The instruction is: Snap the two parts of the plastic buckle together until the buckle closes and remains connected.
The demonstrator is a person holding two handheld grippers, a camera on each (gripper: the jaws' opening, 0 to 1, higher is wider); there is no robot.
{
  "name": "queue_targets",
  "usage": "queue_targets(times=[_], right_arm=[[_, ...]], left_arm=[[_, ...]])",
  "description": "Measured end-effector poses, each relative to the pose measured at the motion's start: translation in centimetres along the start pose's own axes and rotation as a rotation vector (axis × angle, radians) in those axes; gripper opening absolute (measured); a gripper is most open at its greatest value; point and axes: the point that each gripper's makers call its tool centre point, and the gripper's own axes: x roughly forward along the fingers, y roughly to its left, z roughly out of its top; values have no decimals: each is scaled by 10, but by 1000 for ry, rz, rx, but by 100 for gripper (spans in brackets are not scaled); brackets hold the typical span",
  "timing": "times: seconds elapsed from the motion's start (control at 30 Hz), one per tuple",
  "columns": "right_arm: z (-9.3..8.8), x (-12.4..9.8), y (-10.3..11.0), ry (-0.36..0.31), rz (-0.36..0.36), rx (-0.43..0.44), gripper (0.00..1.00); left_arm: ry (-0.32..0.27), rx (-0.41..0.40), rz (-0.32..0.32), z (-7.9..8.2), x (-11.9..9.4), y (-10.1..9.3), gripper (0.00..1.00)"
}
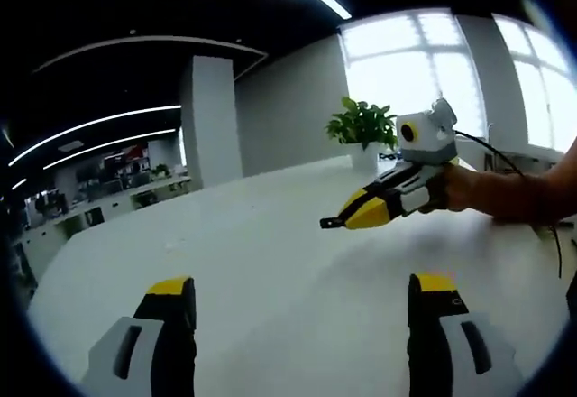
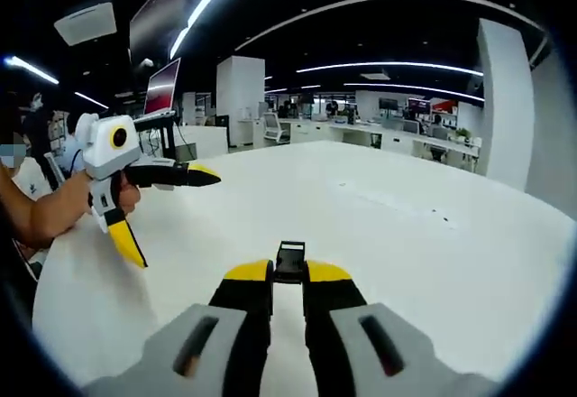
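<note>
Above the smooth white desk (image 2: 433, 253), the right gripper (image 2: 288, 272) clamps its fingers on a black plastic buckle part (image 2: 290, 260). Left gripper (image 1: 302, 300) fingers stand wide apart over bare desktop.

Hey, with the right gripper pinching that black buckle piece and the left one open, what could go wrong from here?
1. The right gripper pinches the black buckle piece by one end at its very tips, so it may twist or slip under pressure.
2. The left gripper is open and holds nothing, and I see no mating half on the white table, so the snap may lack a partner.
</note>
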Motion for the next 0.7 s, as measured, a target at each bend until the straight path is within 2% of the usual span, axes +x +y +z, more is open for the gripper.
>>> queue_targets(times=[0.33, 0.47, 0.6, 0.7], right_arm=[[6, 18, -18, 2, -43, -2, 10], [7, 29, -22, 10, -22, 25, 10], [1, 31, -22, 34, -15, 24, 10], [3, 32, -25, 37, -17, 19, 10]], left_arm=[[-3, -12, 10, -1, 1, 2, 99], [7, -16, 16, -5, 1, 7, 99], [3, -16, 19, -6, -2, 3, 99], [-3, -20, 18, -4, -4, -1, 99]])
